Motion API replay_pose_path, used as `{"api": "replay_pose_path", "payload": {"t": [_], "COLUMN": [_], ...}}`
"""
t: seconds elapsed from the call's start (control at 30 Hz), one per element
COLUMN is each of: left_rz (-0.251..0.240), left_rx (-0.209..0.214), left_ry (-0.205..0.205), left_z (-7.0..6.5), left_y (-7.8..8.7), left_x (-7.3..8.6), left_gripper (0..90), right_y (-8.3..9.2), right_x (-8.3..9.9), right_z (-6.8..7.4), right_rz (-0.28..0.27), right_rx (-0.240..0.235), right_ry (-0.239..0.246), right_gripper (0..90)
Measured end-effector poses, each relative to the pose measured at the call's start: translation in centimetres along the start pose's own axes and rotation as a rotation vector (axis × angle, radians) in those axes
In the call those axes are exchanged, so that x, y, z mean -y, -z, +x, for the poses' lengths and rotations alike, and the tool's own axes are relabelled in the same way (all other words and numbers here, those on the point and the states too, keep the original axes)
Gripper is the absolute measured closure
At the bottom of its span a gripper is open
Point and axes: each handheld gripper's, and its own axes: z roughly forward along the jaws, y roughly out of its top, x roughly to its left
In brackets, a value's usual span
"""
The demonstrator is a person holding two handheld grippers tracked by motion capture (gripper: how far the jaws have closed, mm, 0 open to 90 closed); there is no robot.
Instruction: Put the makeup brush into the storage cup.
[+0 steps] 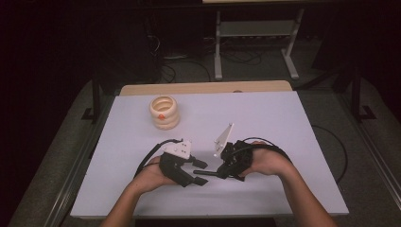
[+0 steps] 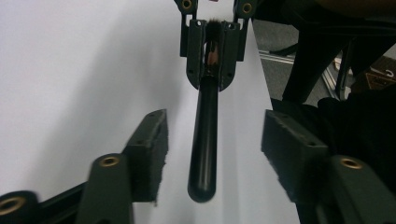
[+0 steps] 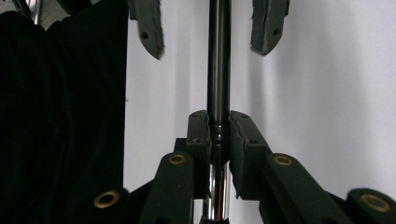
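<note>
My right gripper point(image 3: 218, 135) clamped on brush point(image 3: 218, 56); handle points between my left gripper point(image 2: 214, 140) pads, half-open, not touching.

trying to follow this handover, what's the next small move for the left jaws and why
Probably close the left gripper on the brush handle. The handle lies between its jaws with gaps on both sides, while the right gripper clamps the brush at the ferrule end.

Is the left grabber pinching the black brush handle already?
Apart. In the left gripper view the brush handle lies between the left gripper pads, with white table showing on both sides of it.
</note>
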Motion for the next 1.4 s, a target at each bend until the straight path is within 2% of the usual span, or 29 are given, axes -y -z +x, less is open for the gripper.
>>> {"api": "replay_pose_path", "payload": {"t": [0.03,0.1,0.13,0.17,0.23,0.53,0.77,0.8,1.27,1.33,1.4], "left_rz": [0.001,0.009,0.010,0.003,0.016,0.033,0.035,0.038,0.053,0.060,0.044], "left_rx": [0.003,0.001,0.003,0.004,0.008,0.013,0.017,0.015,0.032,0.030,0.027], "left_ry": [-0.003,-0.013,-0.015,-0.008,-0.020,-0.022,-0.002,-0.005,0.003,-0.007,0.001], "left_z": [-0.07,-0.15,-0.19,-0.29,-0.26,-0.38,-0.38,-0.35,-0.54,-0.55,-0.68], "left_y": [-0.08,-0.17,-0.19,-0.27,-0.28,-0.63,-0.68,-0.68,-0.69,-0.62,-0.60], "left_x": [0.01,-0.03,-0.04,-0.04,-0.07,-0.14,-0.15,-0.14,-0.29,-0.32,-0.31], "left_gripper": [49.6,50.9,55.5,56.5,59.8,68.0,73.5,76.6,79.5,79.6,79.6], "right_y": [-0.05,-0.06,-0.09,-0.08,-0.11,-0.44,-0.36,-0.38,-0.41,-0.41,-0.34], "right_x": [-0.08,-0.11,-0.14,-0.17,-0.22,-0.40,-0.54,-0.57,-0.59,-0.57,-0.50], "right_z": [0.04,0.07,0.12,0.16,0.23,0.34,0.51,0.53,0.68,0.69,0.68], "right_rz": [0.004,0.004,0.004,0.007,0.008,0.016,0.014,0.014,0.013,0.010,0.006], "right_rx": [0.000,0.000,0.000,0.000,-0.005,-0.010,-0.013,-0.013,-0.024,-0.032,-0.033], "right_ry": [0.008,0.006,0.012,0.008,0.007,0.017,0.015,0.022,0.038,0.044,0.043], "right_gripper": [78.2,78.2,78.2,78.2,78.2,78.2,78.2,78.2,78.1,78.0,76.2]}}
